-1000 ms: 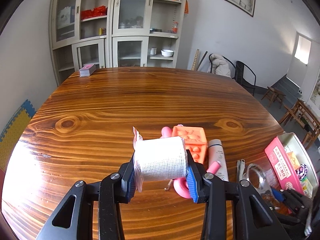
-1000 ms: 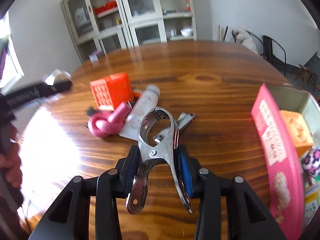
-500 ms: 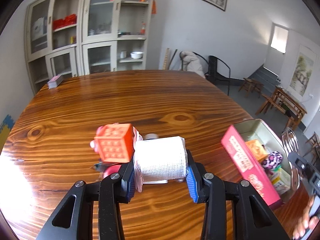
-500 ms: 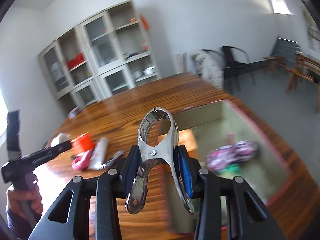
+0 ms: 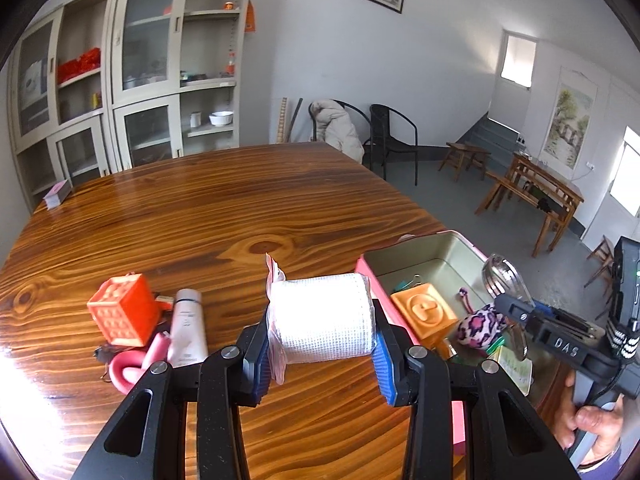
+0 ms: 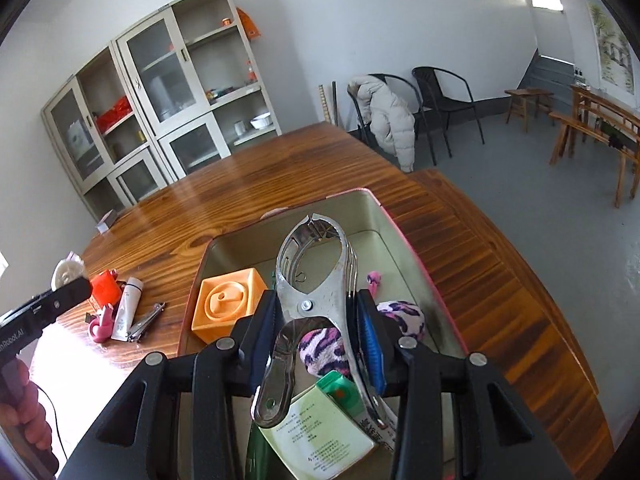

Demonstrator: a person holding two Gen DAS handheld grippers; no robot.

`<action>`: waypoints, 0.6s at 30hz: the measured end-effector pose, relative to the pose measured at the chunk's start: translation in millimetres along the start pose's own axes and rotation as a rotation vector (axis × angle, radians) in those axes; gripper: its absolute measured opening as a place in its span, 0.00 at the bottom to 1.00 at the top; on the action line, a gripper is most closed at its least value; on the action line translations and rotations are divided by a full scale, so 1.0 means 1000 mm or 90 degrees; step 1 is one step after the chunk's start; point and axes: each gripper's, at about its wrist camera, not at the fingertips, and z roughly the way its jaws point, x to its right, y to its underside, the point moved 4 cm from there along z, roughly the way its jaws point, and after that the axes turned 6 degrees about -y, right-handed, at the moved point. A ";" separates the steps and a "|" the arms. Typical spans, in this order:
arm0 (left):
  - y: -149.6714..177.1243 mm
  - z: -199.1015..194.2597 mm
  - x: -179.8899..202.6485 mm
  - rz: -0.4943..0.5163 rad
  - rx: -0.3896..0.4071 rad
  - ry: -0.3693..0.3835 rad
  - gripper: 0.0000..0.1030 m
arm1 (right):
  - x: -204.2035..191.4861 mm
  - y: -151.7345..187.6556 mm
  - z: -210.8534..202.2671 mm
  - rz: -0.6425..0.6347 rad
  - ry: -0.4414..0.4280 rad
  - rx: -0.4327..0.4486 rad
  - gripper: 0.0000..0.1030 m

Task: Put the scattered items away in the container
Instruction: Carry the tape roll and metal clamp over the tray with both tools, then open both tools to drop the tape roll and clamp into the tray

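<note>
Now the right claw (image 6: 316, 344) grips a stiff, slippery metal clamp (image 6: 316, 276) over the container (image 6: 384, 216), best held near its pivot. Meanwhile the left claw (image 5: 320, 356) squeezes a soft, light gauze roll (image 5: 322, 318) above the tabletop (image 5: 200, 216); inside, an orange box (image 6: 226, 304) and plush toy (image 6: 324, 350) crowd the drop.

Metal clamp (image 6: 316, 304) — now above tin (image 6: 384, 216)

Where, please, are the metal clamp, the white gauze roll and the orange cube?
metal clamp (image 6: 307, 304): right wrist view, on its pivot rivet.
white gauze roll (image 5: 324, 320): left wrist view, mid side.
orange cube (image 5: 120, 316): left wrist view, front face.
</note>
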 end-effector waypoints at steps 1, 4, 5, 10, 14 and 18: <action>-0.002 0.003 0.005 0.003 -0.002 0.005 0.42 | 0.001 0.001 0.000 0.004 -0.005 0.000 0.43; -0.007 0.009 0.021 0.012 -0.005 0.018 0.42 | 0.007 0.005 -0.002 0.018 -0.014 0.009 0.49; -0.008 0.011 0.028 0.016 -0.006 0.023 0.42 | 0.008 0.006 -0.003 0.020 -0.014 0.011 0.50; -0.019 0.022 0.059 0.041 -0.007 0.048 0.42 | 0.006 0.013 -0.011 0.023 -0.015 0.033 0.52; -0.029 0.035 0.083 0.057 -0.008 0.068 0.42 | 0.001 0.020 -0.019 0.025 -0.010 0.068 0.63; -0.037 0.048 0.104 0.070 -0.015 0.090 0.42 | -0.007 0.022 -0.019 0.007 -0.004 0.086 0.67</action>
